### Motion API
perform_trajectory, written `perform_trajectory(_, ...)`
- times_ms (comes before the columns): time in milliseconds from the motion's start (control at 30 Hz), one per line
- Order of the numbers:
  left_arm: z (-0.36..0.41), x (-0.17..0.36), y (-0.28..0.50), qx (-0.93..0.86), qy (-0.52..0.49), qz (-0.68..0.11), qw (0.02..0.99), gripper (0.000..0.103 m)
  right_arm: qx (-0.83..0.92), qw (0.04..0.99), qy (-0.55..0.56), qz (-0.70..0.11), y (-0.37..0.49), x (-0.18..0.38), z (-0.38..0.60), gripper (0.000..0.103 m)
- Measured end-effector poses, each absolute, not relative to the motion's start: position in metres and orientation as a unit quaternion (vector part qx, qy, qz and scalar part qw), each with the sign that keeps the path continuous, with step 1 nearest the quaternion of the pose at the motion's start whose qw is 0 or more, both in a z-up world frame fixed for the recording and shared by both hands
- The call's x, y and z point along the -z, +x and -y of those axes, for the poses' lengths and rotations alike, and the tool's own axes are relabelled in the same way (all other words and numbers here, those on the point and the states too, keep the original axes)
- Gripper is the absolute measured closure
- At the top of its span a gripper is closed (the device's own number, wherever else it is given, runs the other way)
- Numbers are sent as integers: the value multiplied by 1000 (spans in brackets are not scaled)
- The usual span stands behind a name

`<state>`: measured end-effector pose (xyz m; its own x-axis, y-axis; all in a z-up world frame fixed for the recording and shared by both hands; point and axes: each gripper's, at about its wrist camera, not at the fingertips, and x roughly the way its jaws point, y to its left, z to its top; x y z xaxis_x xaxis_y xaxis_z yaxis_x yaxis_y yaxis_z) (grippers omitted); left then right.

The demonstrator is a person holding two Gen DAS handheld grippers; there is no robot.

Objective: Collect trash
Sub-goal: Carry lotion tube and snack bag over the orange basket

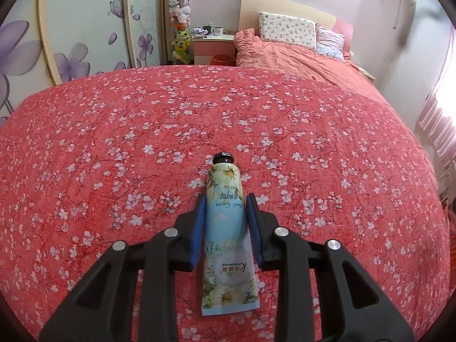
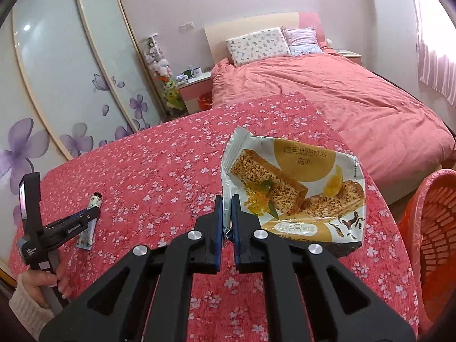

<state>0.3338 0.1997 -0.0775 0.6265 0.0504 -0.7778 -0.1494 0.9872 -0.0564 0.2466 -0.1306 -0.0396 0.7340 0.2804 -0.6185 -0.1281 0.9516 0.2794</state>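
Observation:
A hand cream tube (image 1: 225, 228) with a flower print and a black cap lies lengthwise on the red floral tablecloth (image 1: 114, 142). My left gripper (image 1: 226, 199) is shut on its middle, a blue pad pressing each side. The right wrist view shows the same tube (image 2: 85, 239) under the left gripper (image 2: 91, 216), held by a person's hand (image 2: 48, 282). My right gripper (image 2: 227, 199) is shut on the left edge of an empty snack wrapper (image 2: 299, 188), which hangs tilted above the cloth.
An orange plastic basket (image 2: 433, 228) stands just past the table's right edge. Beyond the table are a bed with a pink cover (image 2: 342, 99), a nightstand (image 2: 196, 85) with mugs and sliding wardrobe doors (image 2: 57, 71) on the left.

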Motion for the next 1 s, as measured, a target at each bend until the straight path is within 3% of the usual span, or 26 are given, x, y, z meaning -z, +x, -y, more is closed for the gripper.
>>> perform_trajectory(500,-179,53,318,-15,-57,-396,916,75,-112,932,116,-325,225,24,147,97)
perform_trajectory(1000,-79,-25,263,103,-35,-335,936,75,-90,955,128,-251,168,-16,188,97)
